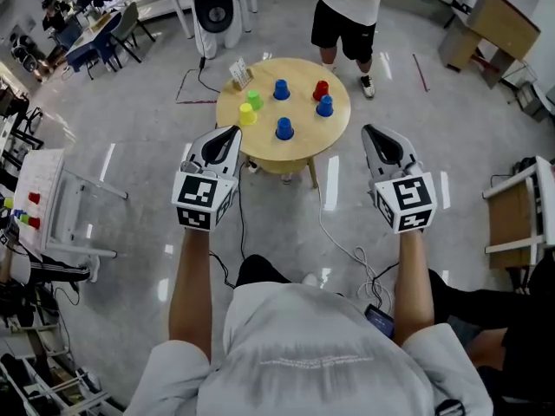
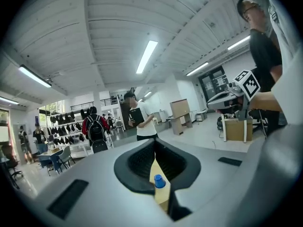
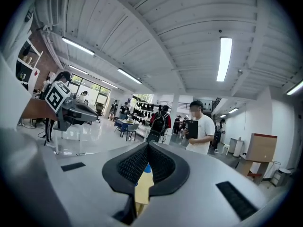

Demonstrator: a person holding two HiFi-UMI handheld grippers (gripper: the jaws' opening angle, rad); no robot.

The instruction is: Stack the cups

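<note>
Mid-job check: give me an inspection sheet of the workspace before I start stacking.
Surface: round wooden table, upright.
Job's things: six cups standing apart, none stacked: three blue cups, red cup, green cup, yellow cup.
Clutter: card holder at the table's far left edge.
Grippers: left gripper and right gripper shut, empty, short of the table.
Cables: black cable and white cable on the floor.
Surroundings: person standing beyond the table.
</note>
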